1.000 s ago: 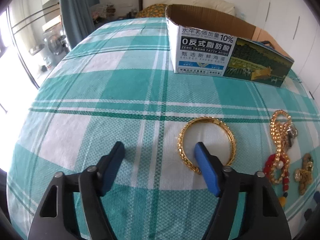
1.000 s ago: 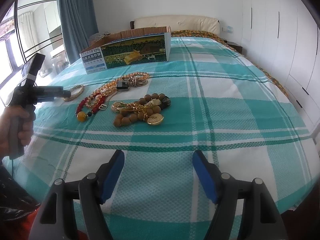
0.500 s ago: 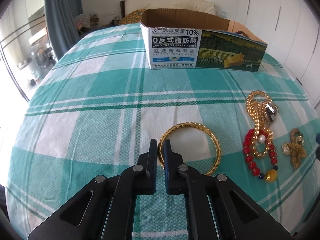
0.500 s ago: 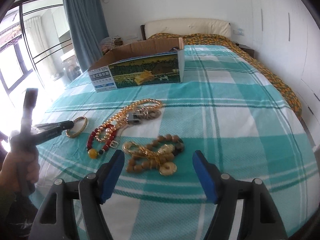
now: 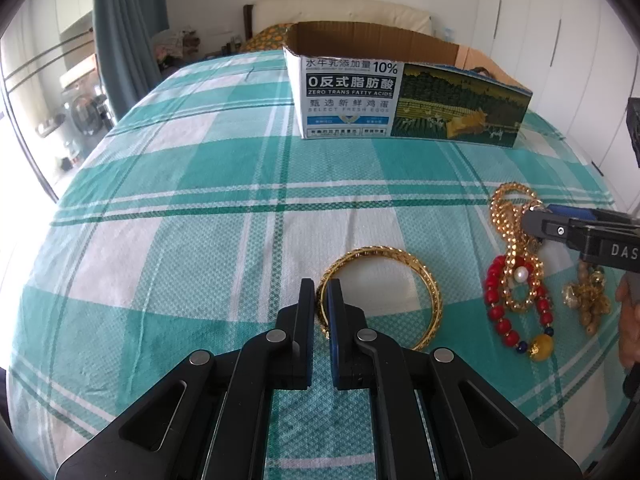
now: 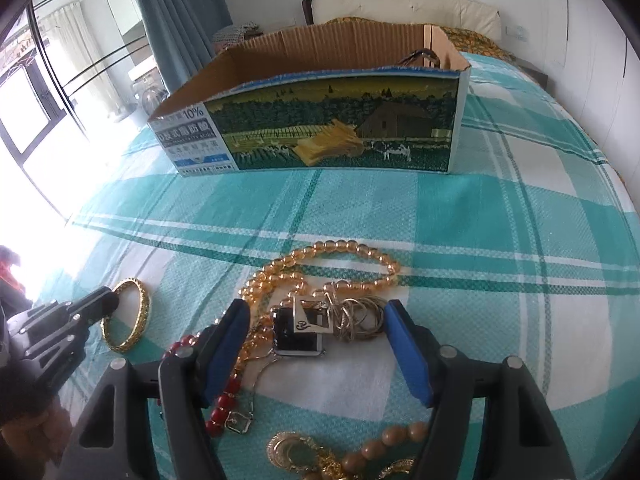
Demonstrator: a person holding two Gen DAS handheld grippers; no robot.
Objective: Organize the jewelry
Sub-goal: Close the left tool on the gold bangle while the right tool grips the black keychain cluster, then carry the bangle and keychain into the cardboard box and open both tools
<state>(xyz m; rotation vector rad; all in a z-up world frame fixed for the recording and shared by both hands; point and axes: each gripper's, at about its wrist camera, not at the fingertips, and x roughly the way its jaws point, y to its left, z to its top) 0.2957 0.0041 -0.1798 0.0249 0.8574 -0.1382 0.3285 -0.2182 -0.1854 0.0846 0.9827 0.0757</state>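
Now the gold bangle (image 5: 380,300) is pinched by the left gripper (image 5: 320,304); the right gripper's (image 6: 316,320) half-open jaws, lately narrowing, have been brought astride the watch (image 6: 300,334).

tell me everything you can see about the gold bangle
The gold bangle is a rigid round hoop of yellow metal with a textured, woven-looking outer face. It lies flat on the teal plaid bedspread, apart from the bead strands. The left gripper is shut on its near rim, one finger inside the hoop, one outside.
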